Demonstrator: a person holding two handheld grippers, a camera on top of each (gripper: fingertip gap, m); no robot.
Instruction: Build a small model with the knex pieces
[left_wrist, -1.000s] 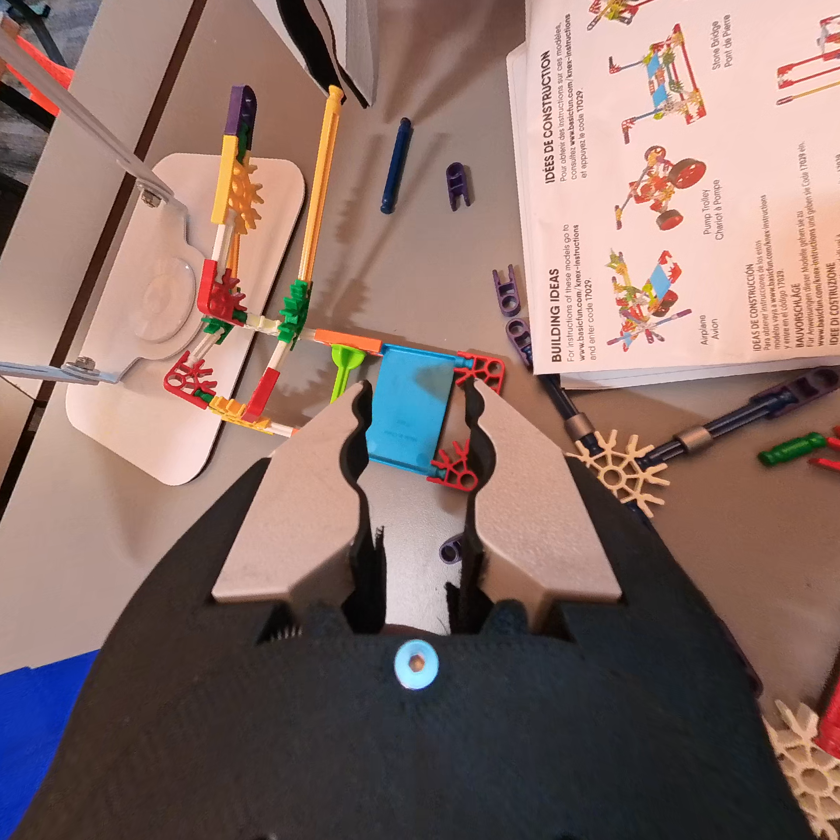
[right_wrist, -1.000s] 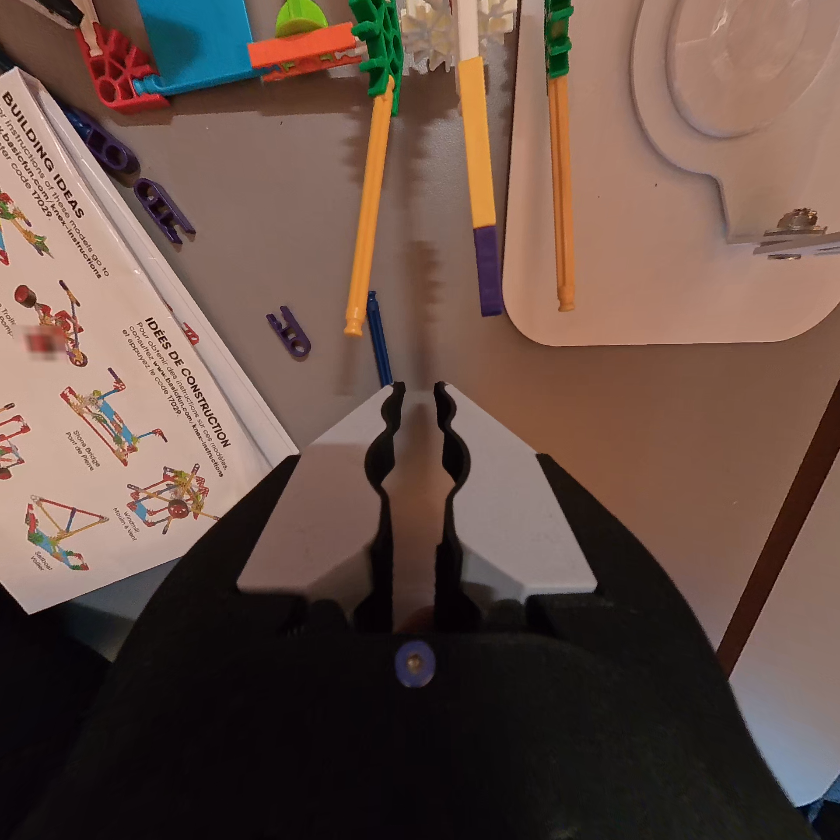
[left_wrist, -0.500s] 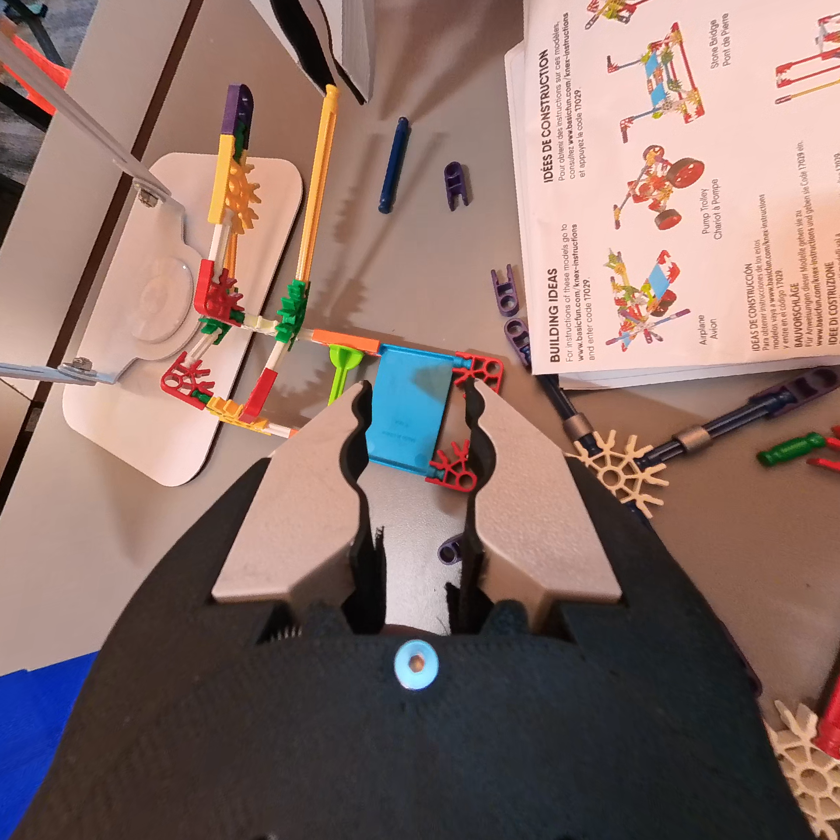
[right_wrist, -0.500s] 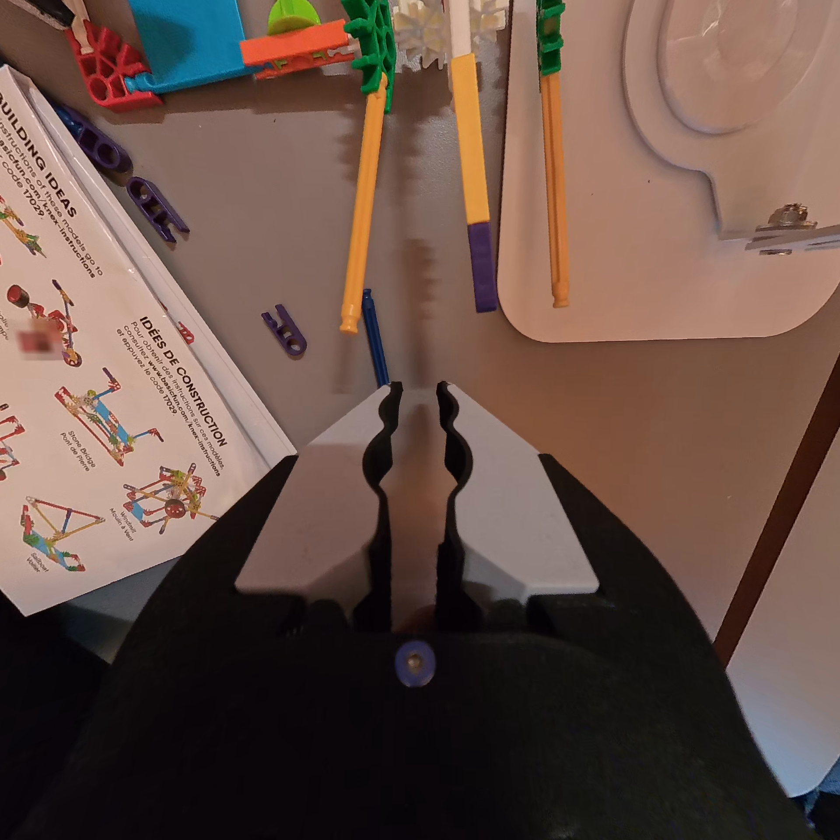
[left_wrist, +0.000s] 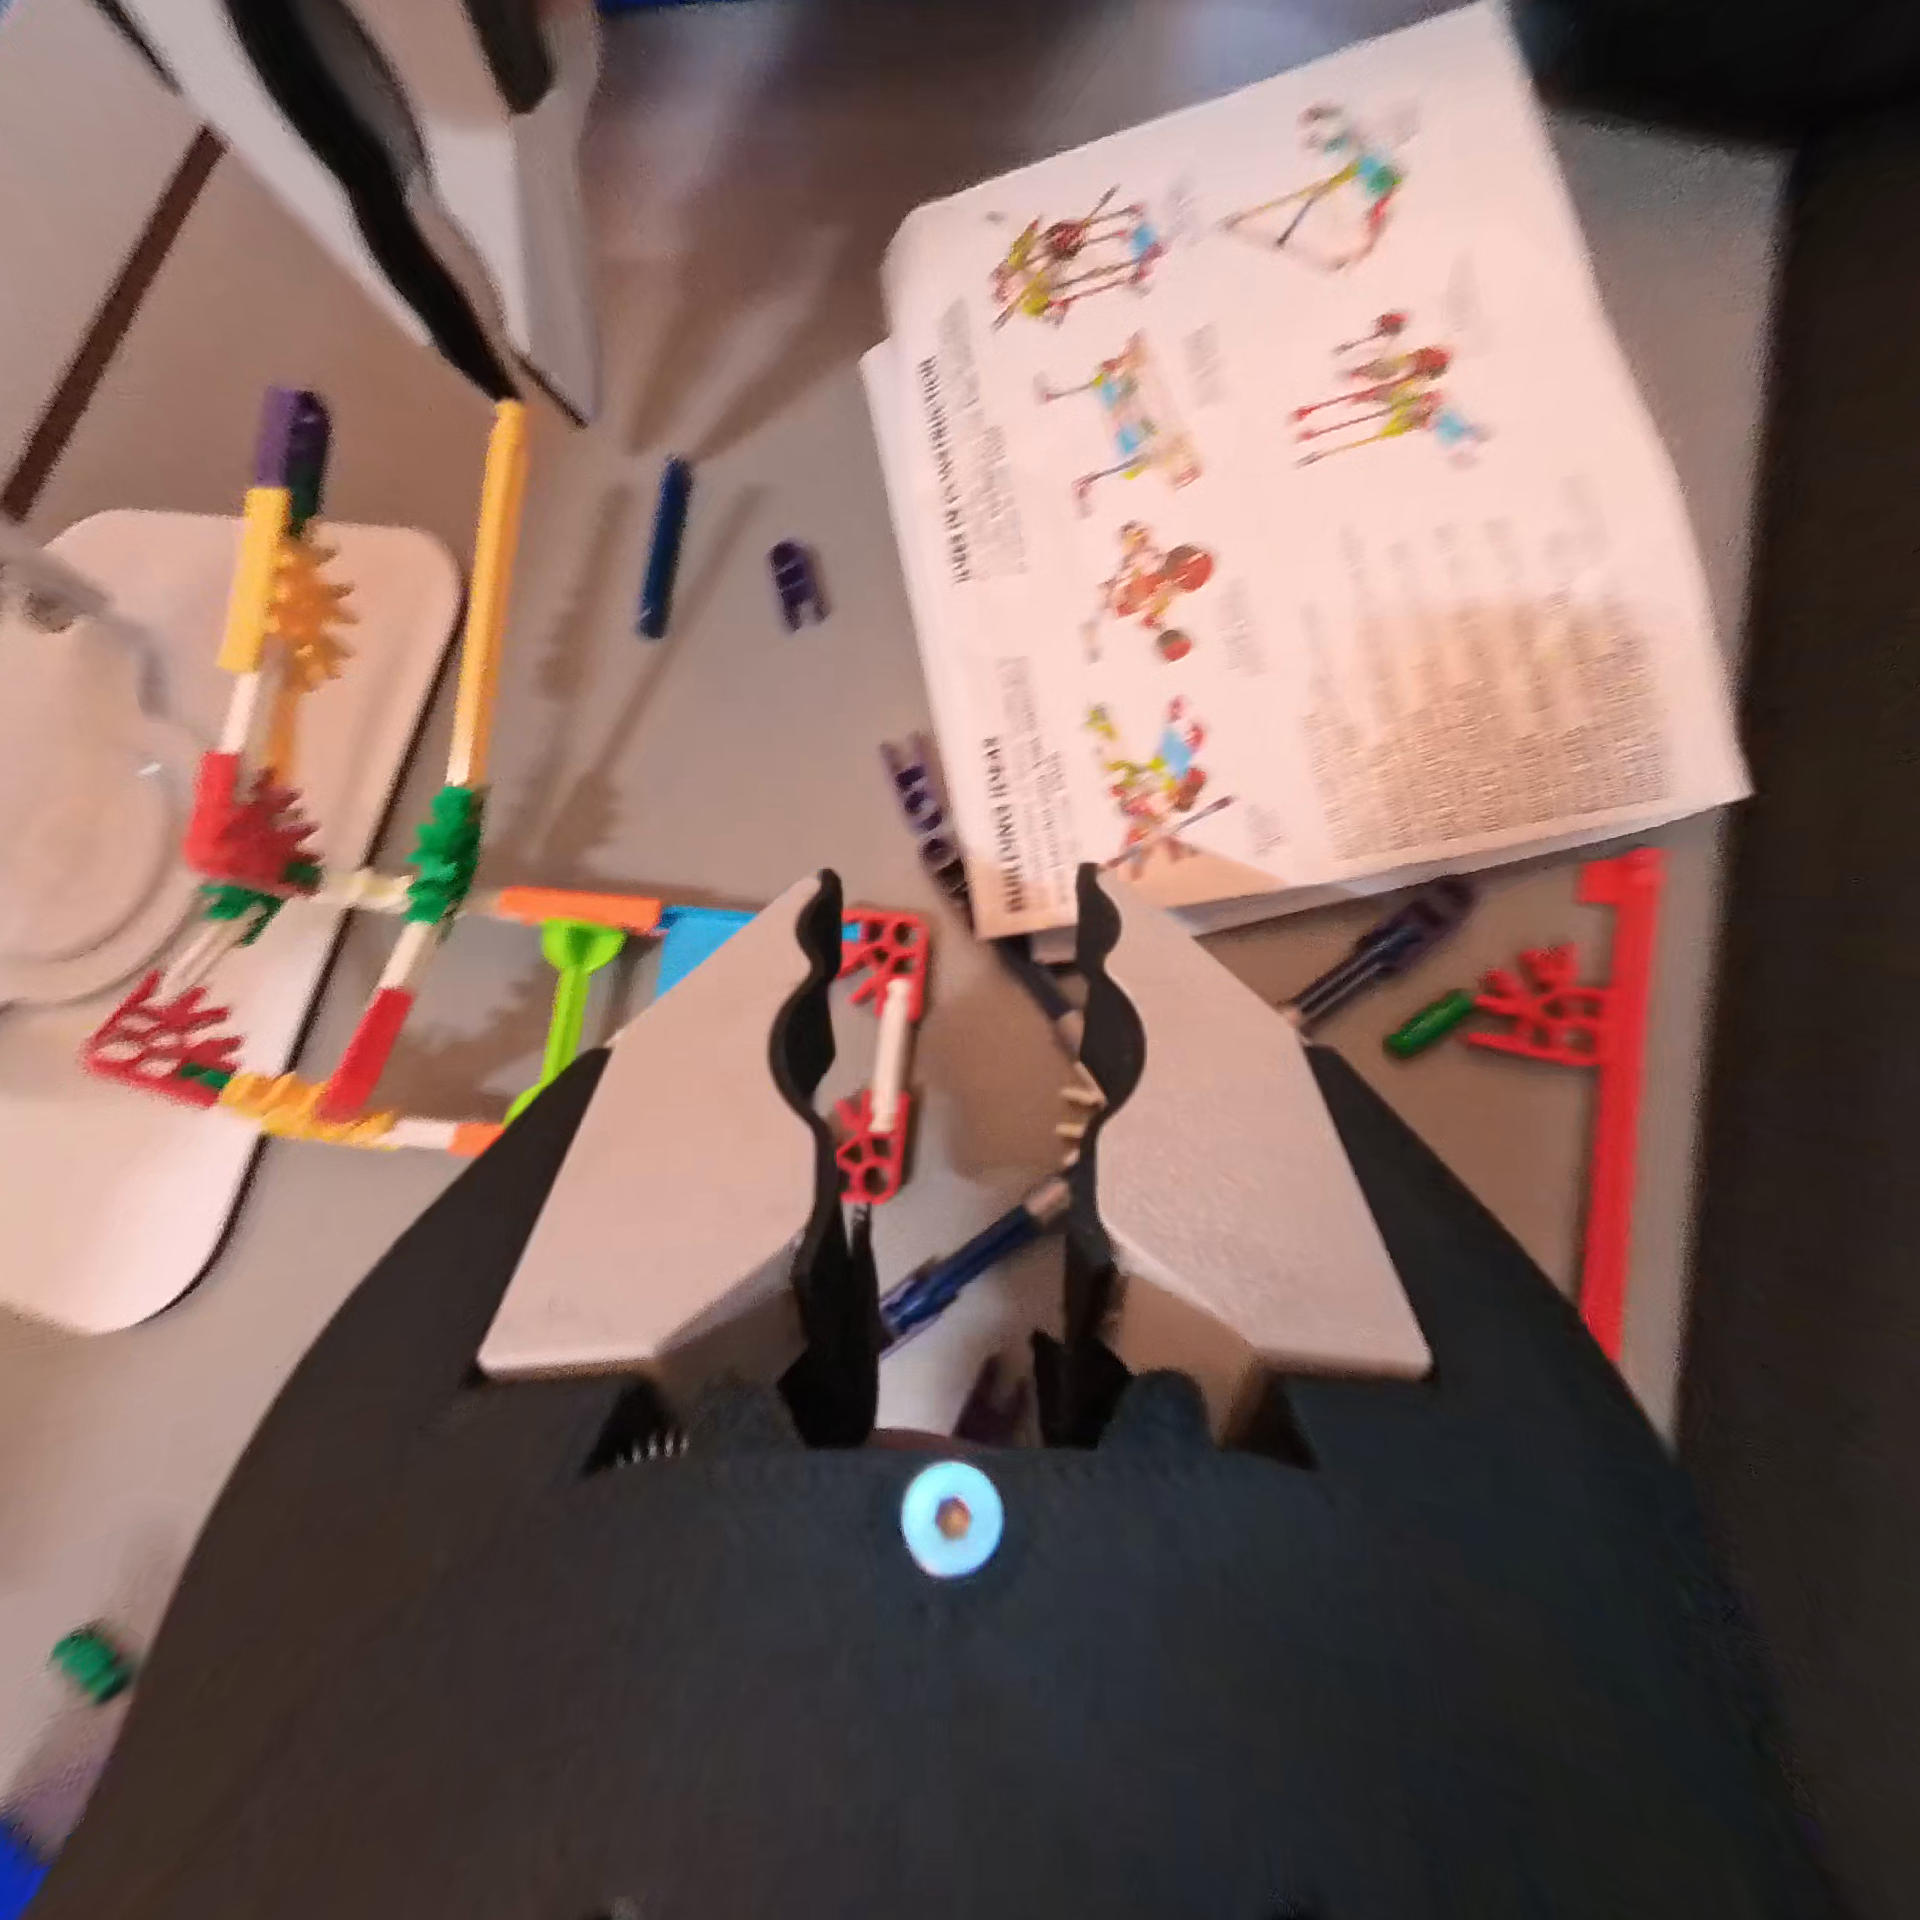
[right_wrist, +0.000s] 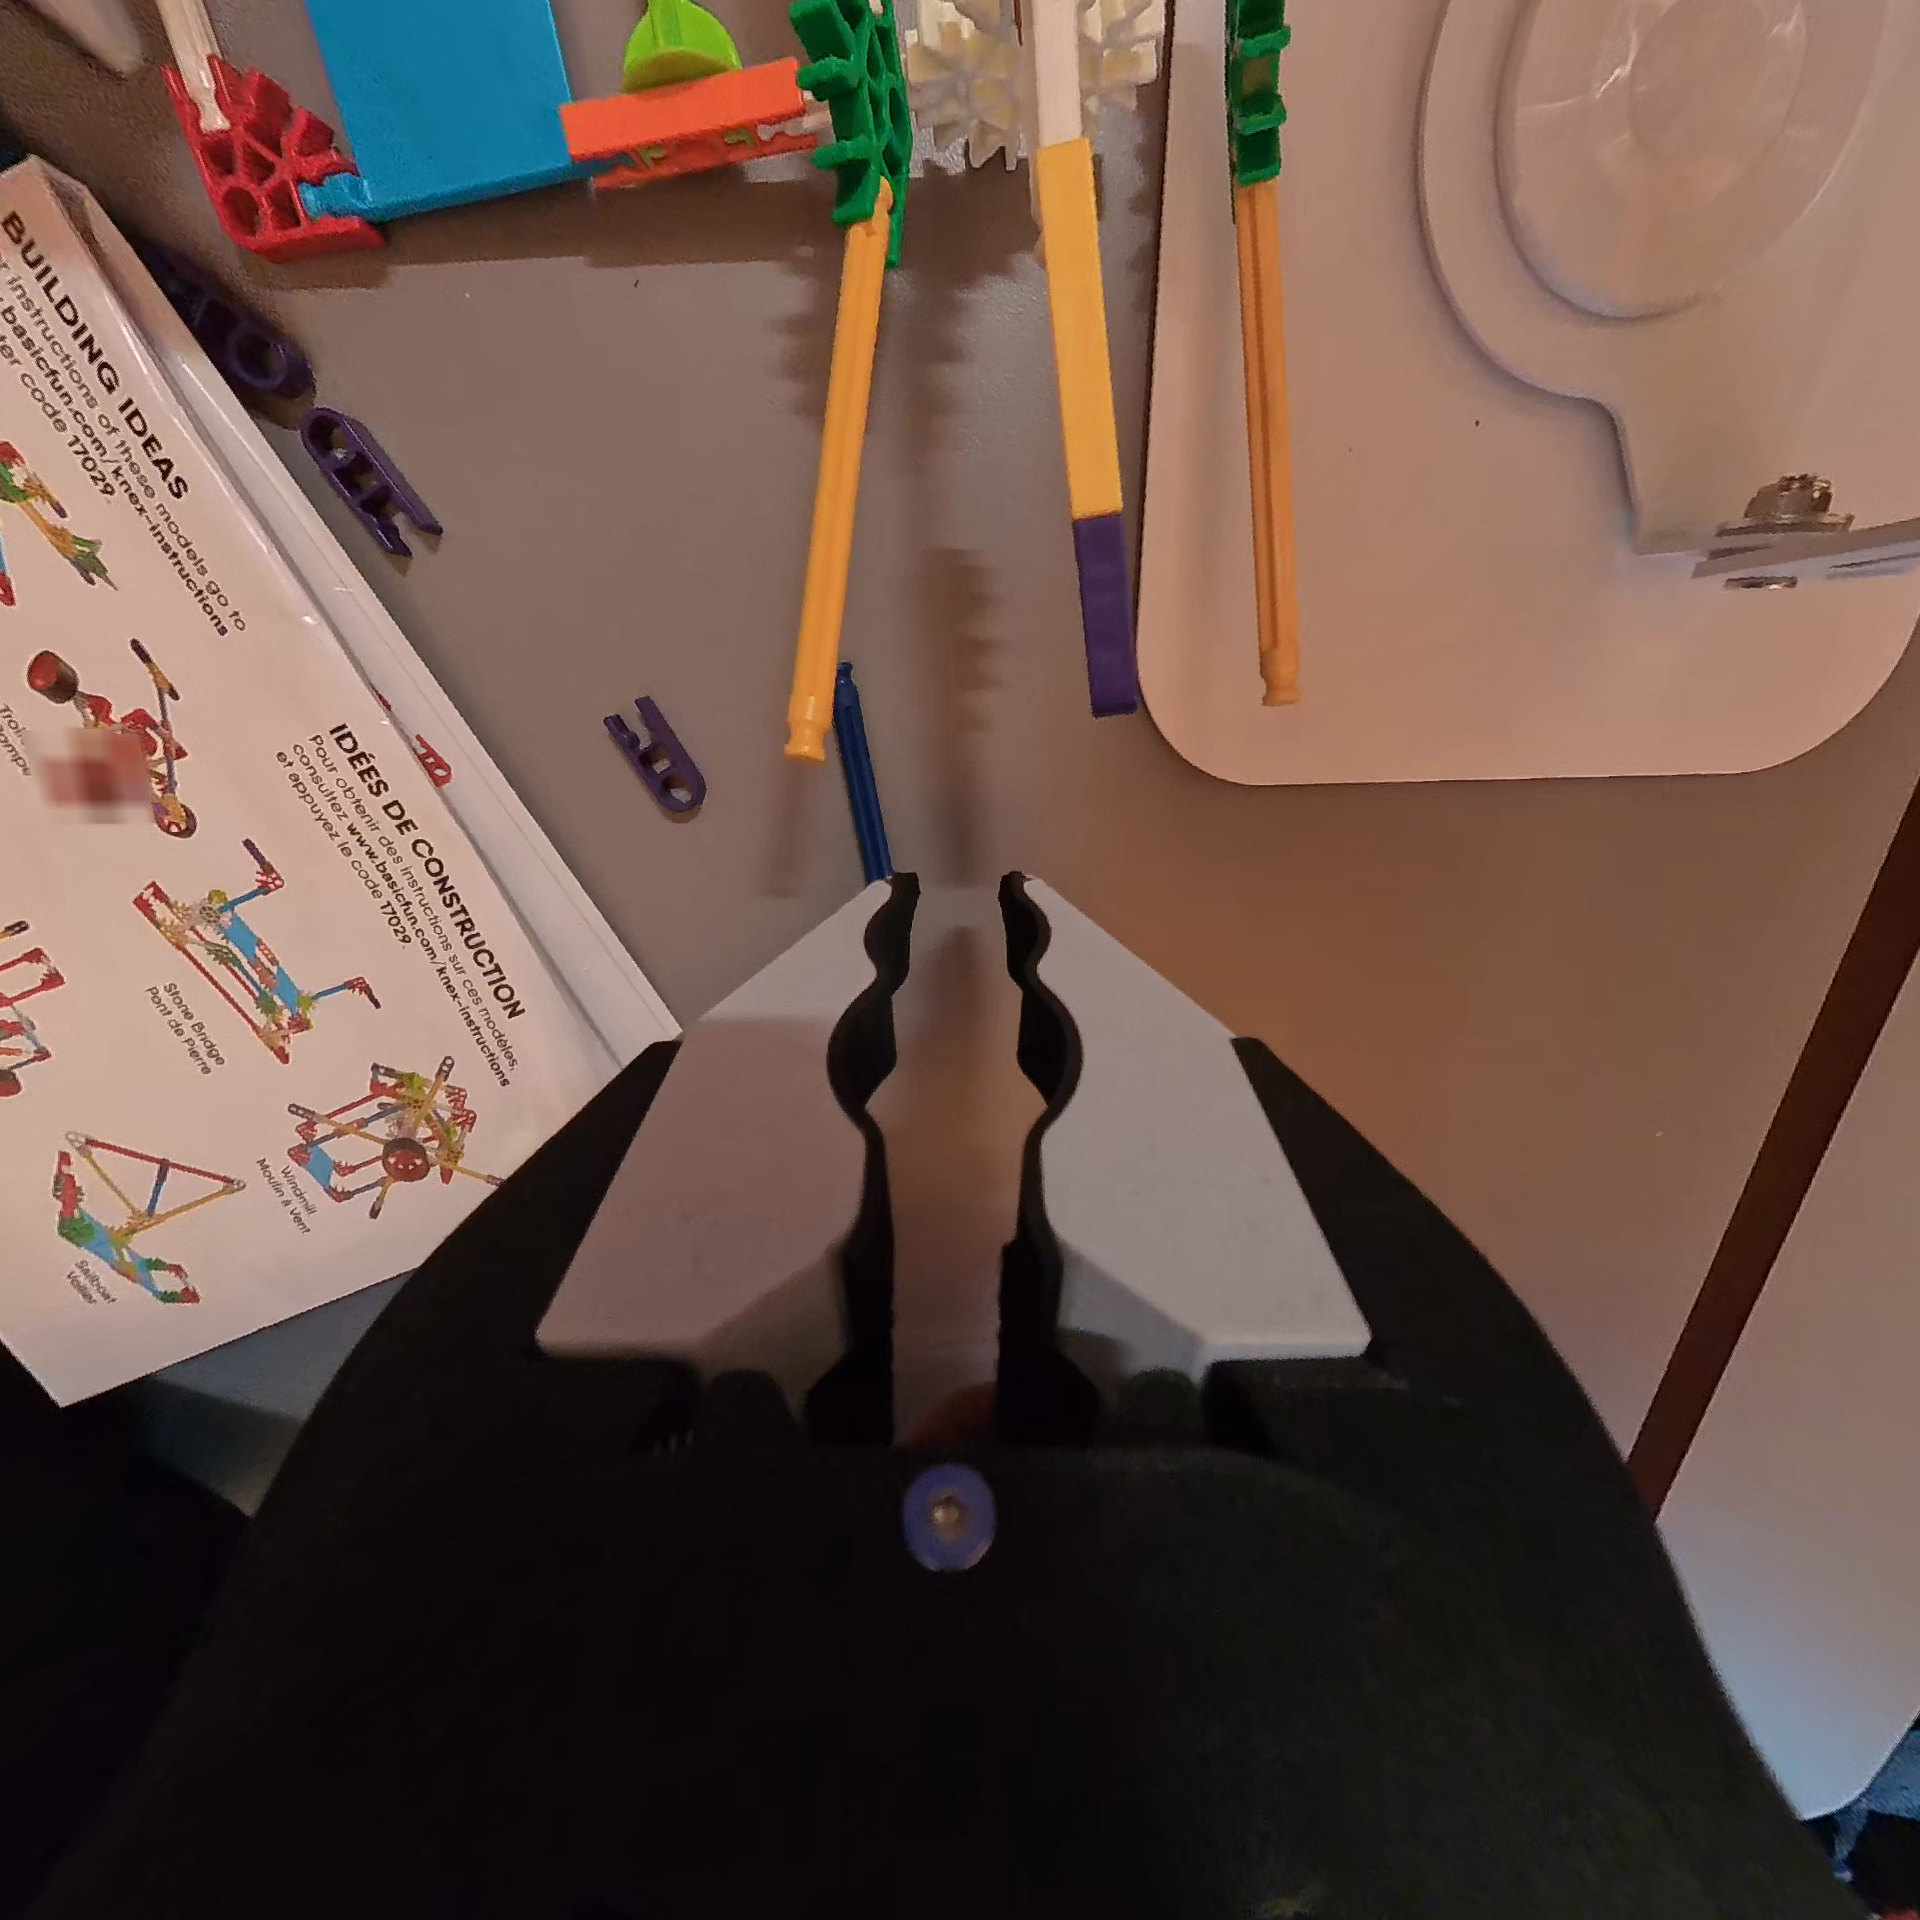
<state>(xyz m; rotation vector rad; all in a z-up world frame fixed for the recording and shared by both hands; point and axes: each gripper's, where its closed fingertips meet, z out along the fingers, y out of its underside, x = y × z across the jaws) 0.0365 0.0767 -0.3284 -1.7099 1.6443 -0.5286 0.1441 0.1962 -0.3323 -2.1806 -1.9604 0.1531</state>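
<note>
My left gripper (left_wrist: 956, 899) is open and empty, low over the grey table, and its view is blurred. Between its fingers lie two red connectors joined by a white rod (left_wrist: 885, 1044), at the end of a blue panel (left_wrist: 691, 948) mostly hidden behind the left finger. The panel belongs to a multicoloured rod-and-connector model (left_wrist: 343, 831) that reaches left onto a white board (left_wrist: 135, 1226). My right gripper (right_wrist: 958, 888) is empty, its jaws a narrow gap apart. A dark blue rod (right_wrist: 860, 774) lies just beyond its left fingertip, beside the model's yellow rod (right_wrist: 842, 468).
An open instruction booklet (left_wrist: 1351, 520) lies at the right, and shows at the left in the right wrist view (right_wrist: 260, 831). Loose purple connectors (right_wrist: 657, 753), a tan snowflake connector (left_wrist: 1075, 1112), a red rod (left_wrist: 1616, 1091) and a green piece (left_wrist: 1425, 1023) are scattered about. The white board (right_wrist: 1455, 644) carries a clear stand. Some 15 cm of space lies between my two pairs of fingers. To reach the green piece (left_wrist: 1425, 1023) in a straight line is about 7 cm for my left fingers, about 25 cm for my right.
My left gripper has swung to the right, so the blue panel now sits behind its left finger and the red connectors lie between the fingers. The right gripper has barely moved.
</note>
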